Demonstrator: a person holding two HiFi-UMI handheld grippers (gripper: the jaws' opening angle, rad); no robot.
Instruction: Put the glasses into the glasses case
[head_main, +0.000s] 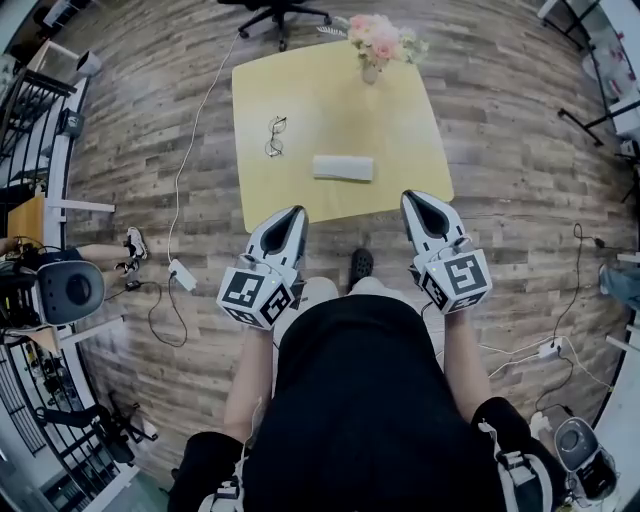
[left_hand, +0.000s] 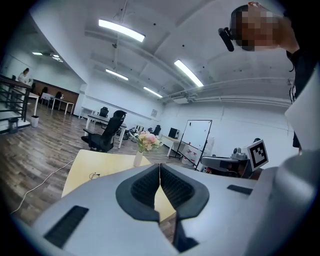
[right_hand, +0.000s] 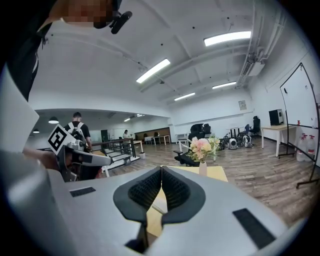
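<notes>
Yellow wood makes the top of the small table (head_main: 400, 130), and it stands on a floor (head_main: 500, 110) of grey-brown planks. The glasses (head_main: 275, 137) lie on the left part of the table, out in the open and not in anything. The glasses case (head_main: 343, 167) is a pale flat box that lies a little to the right of the glasses and closer to the near edge. The two do not touch. I cannot tell if the case has its lid open. A vase of pink flowers (head_main: 378, 45) stands at the far edge of the table. The person holds the left gripper (head_main: 297, 212) and the right gripper (head_main: 412, 198) in the air at the near edge of the table, one on each side. The left gripper has its jaws pressed tight together with nothing between them, and the right gripper is just the same. Neither one touches the glasses or the case. A black office chair (head_main: 278, 12) stands past the far side of the table. A white cable (head_main: 185, 160) runs across the floor on the left, down to a white plug box (head_main: 182, 274)
</notes>
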